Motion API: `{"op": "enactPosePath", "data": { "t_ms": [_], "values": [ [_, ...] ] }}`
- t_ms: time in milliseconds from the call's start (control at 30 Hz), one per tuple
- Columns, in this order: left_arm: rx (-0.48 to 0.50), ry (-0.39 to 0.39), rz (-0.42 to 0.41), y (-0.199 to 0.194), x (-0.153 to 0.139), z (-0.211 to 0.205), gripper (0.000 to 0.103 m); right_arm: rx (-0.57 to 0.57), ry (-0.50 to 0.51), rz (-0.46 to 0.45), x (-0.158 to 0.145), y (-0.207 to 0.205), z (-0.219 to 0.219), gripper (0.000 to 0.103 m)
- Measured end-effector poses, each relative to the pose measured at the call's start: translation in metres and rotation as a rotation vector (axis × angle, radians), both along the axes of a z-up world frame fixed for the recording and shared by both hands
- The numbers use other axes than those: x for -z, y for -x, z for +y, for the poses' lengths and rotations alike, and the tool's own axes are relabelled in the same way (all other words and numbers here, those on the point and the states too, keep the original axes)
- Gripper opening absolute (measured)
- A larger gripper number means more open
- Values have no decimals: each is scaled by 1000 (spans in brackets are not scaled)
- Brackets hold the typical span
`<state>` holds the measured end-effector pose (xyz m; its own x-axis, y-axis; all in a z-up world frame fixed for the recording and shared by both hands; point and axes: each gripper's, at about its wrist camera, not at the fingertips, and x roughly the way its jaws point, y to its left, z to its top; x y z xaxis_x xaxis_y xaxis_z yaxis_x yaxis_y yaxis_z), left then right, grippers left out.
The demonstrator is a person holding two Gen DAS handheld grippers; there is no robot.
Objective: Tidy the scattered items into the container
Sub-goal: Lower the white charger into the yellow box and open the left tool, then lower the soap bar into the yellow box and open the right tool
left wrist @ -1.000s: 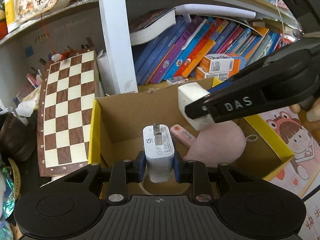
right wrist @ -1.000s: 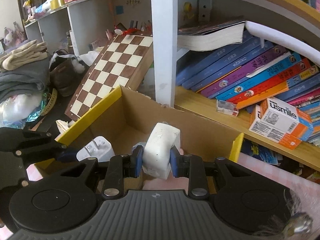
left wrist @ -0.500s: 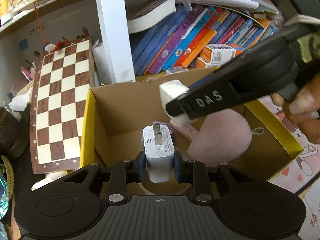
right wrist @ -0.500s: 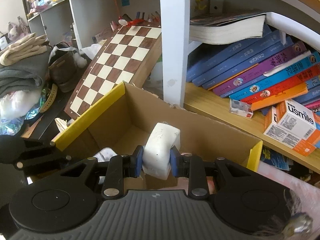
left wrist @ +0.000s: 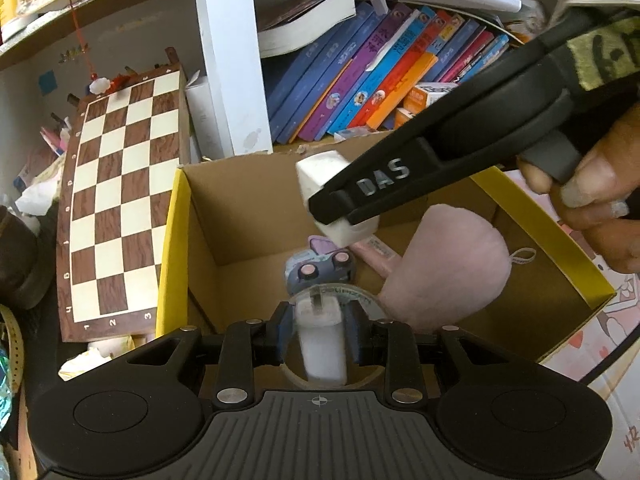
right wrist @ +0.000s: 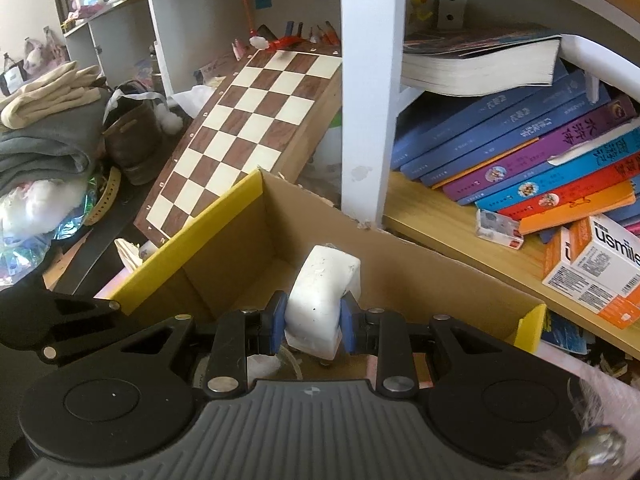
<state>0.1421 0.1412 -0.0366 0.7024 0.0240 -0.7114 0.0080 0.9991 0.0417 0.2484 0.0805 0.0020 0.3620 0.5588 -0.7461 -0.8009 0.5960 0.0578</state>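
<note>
A cardboard box with yellow flaps [left wrist: 200, 236] stands in front of the bookshelf. My left gripper [left wrist: 318, 332] has opened over it, and the white charger plug [left wrist: 322, 344], blurred, is dropping between the fingers onto a clear tape roll [left wrist: 344, 294]. My right gripper [right wrist: 313, 326] is shut on a white block [right wrist: 322, 296] and holds it above the box [right wrist: 224, 240]; the block also shows in the left wrist view [left wrist: 320, 176]. Inside lie a pink plush [left wrist: 448, 268], a small blue-grey toy [left wrist: 320, 268] and a pink stick [left wrist: 374, 250].
A chessboard [left wrist: 116, 200] leans left of the box. A white shelf post [left wrist: 232, 60] and slanted books [left wrist: 380, 72] stand behind it. Small cartons [right wrist: 596, 264] lie on the wooden shelf. Folded clothes [right wrist: 44, 128] and a brown bag [right wrist: 132, 140] sit far left.
My left gripper has opened and let go of the charger plug, which is falling into the box. My right gripper with the white block has moved left and lower over the box.
</note>
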Motion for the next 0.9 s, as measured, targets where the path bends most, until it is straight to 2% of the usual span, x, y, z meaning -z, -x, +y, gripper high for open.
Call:
{"op": "enactPosePath", "data": {
  "t_ms": [233, 467, 800, 900],
  "values": [
    [-6, -1, -17, 8, -2, -2, 32, -35, 0, 13, 2, -1, 17, 26],
    [-33, -1, -44, 21, -7, 2, 46, -65, 2, 32, 7, 1, 36, 26],
    [-74, 8, -57, 34, -9, 8, 51, -71, -2, 40, 12, -1, 52, 27],
    [-74, 7, -58, 35, -9, 8, 51, -72, -5, 40, 12, -2, 55, 32]
  ]
}}
